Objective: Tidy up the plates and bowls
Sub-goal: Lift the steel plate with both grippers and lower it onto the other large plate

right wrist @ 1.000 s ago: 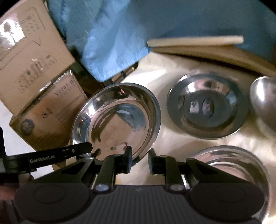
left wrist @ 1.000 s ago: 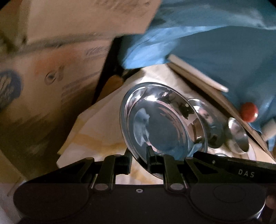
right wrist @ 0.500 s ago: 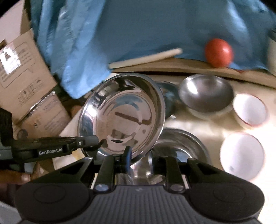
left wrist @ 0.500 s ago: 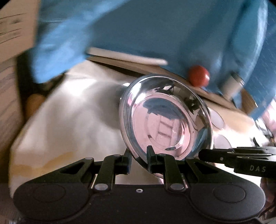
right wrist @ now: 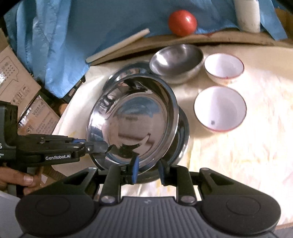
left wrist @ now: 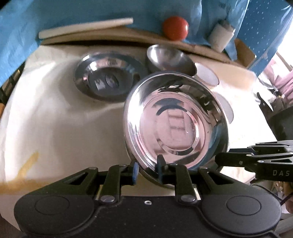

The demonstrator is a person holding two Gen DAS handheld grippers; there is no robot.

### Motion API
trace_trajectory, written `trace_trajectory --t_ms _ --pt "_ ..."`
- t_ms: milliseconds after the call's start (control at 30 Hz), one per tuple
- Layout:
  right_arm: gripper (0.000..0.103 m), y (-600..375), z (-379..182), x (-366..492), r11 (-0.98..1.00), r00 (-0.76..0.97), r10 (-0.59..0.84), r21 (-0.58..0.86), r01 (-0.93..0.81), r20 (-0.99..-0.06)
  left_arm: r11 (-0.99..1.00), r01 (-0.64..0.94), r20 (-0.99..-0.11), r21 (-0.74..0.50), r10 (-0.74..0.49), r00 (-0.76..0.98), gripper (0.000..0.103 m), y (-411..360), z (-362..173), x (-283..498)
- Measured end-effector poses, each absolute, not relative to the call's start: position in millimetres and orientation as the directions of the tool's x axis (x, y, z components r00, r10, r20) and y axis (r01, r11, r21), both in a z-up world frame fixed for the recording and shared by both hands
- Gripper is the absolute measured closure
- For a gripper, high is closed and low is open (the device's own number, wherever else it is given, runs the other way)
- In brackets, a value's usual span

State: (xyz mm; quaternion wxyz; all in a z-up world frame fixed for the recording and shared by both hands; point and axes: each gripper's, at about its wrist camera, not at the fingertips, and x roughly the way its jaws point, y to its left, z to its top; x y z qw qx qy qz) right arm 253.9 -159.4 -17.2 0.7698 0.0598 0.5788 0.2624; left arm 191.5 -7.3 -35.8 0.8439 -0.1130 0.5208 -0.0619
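Observation:
A shiny steel plate is held tilted above the cloth-covered table by both grippers. My left gripper is shut on its near rim. My right gripper is shut on its rim too, seen in the right wrist view. Another steel plate sits right under it. A second steel plate lies farther back left. A steel bowl and two white bowls stand to the right.
A red ball, a white stick and a white bottle lie at the back on blue cloth. Cardboard boxes stand off the table's left edge.
Both grippers carried the steel plate to the right, from the table's left edge to above the steel plate near the bowls. The plate now tilts flatter.

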Motion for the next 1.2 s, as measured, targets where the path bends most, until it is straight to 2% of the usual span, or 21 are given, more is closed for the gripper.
trace_trajectory --t_ms 867,1067,1200 --pt "0.074 -153 -29 266 0.864 0.117 0.474 0.435 -0.254 -0.873 0.972 -0.007 -0.911 -0.235 -0.218 0.35 0.074 -8 -43 208" --pt "0.07 -154 -29 266 0.881 0.12 0.446 0.412 -0.232 -0.887 0.972 -0.002 -0.913 -0.237 -0.222 0.341 0.073 -9 -46 211" --pt "0.062 -155 -26 266 0.888 0.125 0.43 0.395 -0.236 -0.894 0.971 -0.013 -0.911 -0.238 -0.218 0.35 0.07 -6 -44 211"
